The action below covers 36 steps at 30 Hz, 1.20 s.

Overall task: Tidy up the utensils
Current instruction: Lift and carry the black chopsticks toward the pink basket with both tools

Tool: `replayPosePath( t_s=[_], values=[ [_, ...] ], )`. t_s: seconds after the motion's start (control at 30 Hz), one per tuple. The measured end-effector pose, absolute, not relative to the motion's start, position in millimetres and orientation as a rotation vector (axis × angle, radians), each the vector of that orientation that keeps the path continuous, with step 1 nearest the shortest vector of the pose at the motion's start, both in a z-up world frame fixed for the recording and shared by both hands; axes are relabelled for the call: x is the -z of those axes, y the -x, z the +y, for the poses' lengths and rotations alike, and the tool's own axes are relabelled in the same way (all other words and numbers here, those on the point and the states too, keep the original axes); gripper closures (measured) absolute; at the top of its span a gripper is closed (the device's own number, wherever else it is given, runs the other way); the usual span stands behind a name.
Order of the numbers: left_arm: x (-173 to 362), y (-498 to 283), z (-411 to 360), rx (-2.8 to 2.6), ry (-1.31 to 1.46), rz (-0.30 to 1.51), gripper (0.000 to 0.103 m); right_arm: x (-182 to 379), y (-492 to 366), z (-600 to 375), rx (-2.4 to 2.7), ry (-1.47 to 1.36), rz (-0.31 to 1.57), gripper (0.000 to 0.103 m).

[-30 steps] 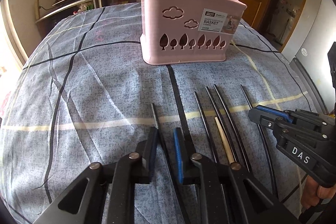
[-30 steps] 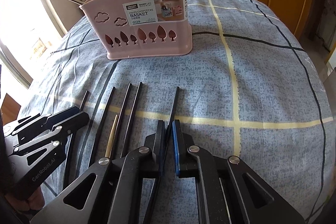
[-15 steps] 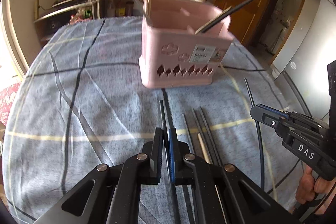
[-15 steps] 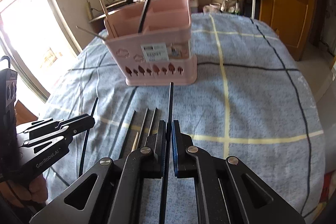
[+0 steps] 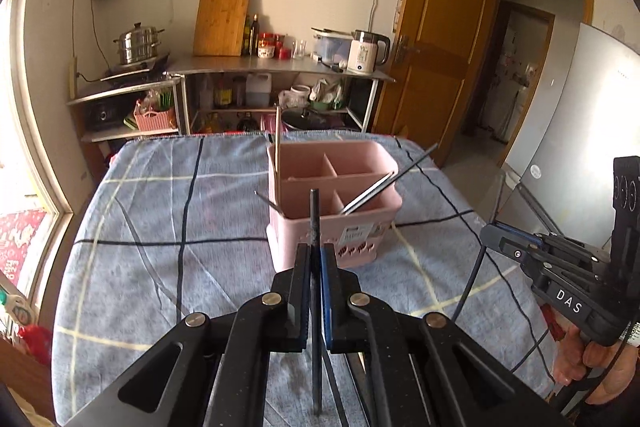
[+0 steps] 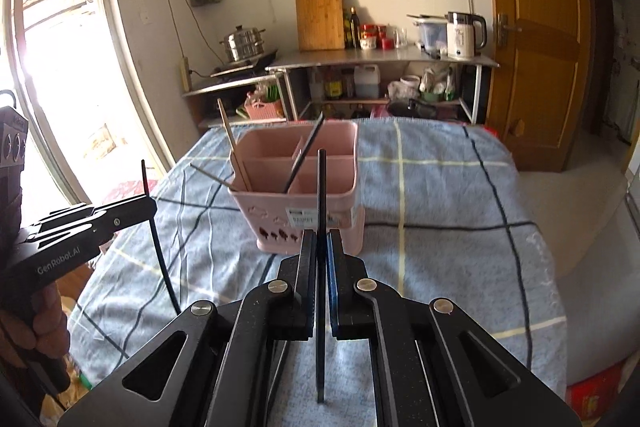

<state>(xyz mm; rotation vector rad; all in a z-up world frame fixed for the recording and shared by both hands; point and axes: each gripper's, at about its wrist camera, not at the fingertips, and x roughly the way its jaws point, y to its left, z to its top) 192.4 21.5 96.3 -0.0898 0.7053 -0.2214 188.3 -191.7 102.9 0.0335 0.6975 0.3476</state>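
Note:
A pink four-compartment basket (image 5: 288, 231) (image 6: 260, 215) stands on the table and holds a wooden chopstick (image 5: 277, 135), a black chopstick (image 6: 306, 151) and thin metal ones. My left gripper (image 5: 316, 255) is shut on a black chopstick (image 5: 315, 211) that points up in front of the basket. It also shows at the left of the right wrist view, as left gripper (image 6: 148, 205). My right gripper (image 6: 321, 239) is shut on another black chopstick (image 6: 321, 183). Both grippers hang above the cloth, short of the basket. My arms mostly hide the chopsticks left on the table.
A blue-grey checked cloth (image 5: 160, 211) covers the table. Behind it stands a metal shelf (image 5: 280, 65) with a steamer pot, a cutting board, bottles and a kettle. A wooden door (image 5: 436, 39) and a fridge (image 5: 572, 107) are at the right, a window (image 6: 60, 67) at the left.
Both grippers have shut on a black chopstick each and risen off the cloth with it. Both views now look down into the basket's open top from higher up.

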Motion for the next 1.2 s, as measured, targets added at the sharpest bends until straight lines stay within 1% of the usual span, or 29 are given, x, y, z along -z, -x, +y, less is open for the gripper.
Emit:
replayPosePath(
  t_s=[0.7,0.87,1.2],
  values=[
    [-125,-186,29,0.249,0.084,0.668,0.099,-123,-178,-197,-0.365,-0.030,0.646,0.098],
    [-140,-189,28,0.262,0.079,0.656,0.099,-133,-179,-194,-0.380,-0.030,0.624,0.098],
    [-185,-208,26,0.281,0.073,0.606,0.099,-172,-195,-173,-0.419,-0.025,0.538,0.098]
  ],
)
